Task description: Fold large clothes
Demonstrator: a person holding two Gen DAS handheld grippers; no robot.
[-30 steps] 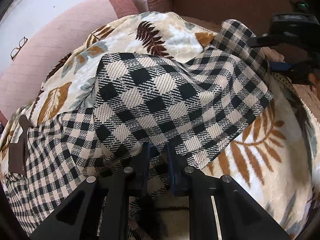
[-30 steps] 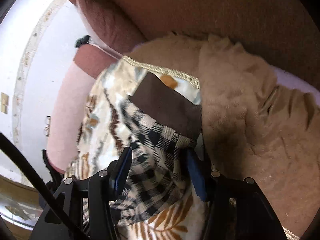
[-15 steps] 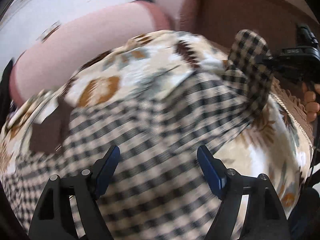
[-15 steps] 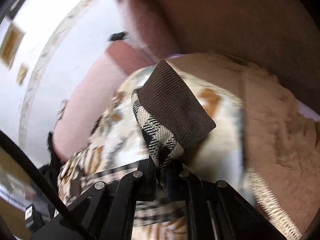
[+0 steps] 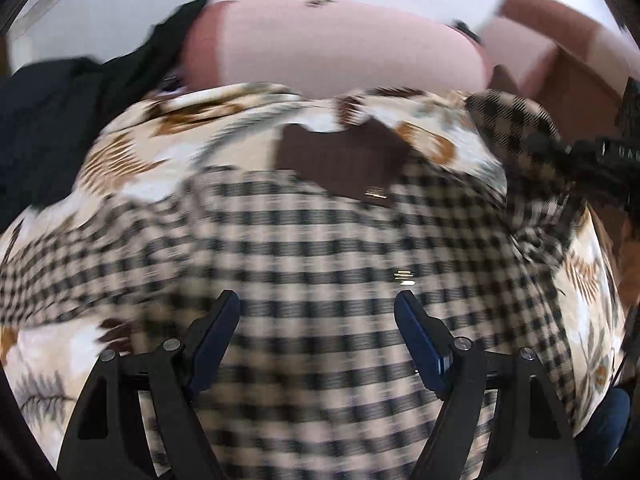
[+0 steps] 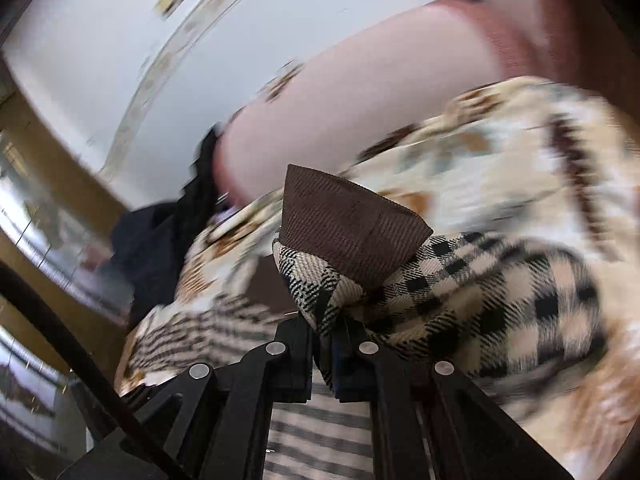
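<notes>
A black-and-cream checked shirt (image 5: 320, 248) with a brown collar (image 5: 340, 164) lies spread on a leaf-print blanket (image 5: 132, 160). My left gripper (image 5: 318, 320) is open and empty, just above the shirt's body. My right gripper (image 6: 324, 344) is shut on the shirt's sleeve (image 6: 460, 300), near its brown ribbed cuff (image 6: 344, 224), and holds it lifted. In the left wrist view the right gripper (image 5: 576, 160) holds that sleeve at the far right. The views are motion-blurred.
The blanket covers a pink sofa; its backrest (image 5: 340, 48) rises behind the shirt. A dark garment (image 5: 52, 120) lies at the sofa's left end, also in the right wrist view (image 6: 160, 248). A white wall (image 6: 100, 60) stands beyond.
My left gripper let go of the shirt, opened and swung left over the shirt's body. My right gripper closed on the sleeve near the cuff and carried it up and left.
</notes>
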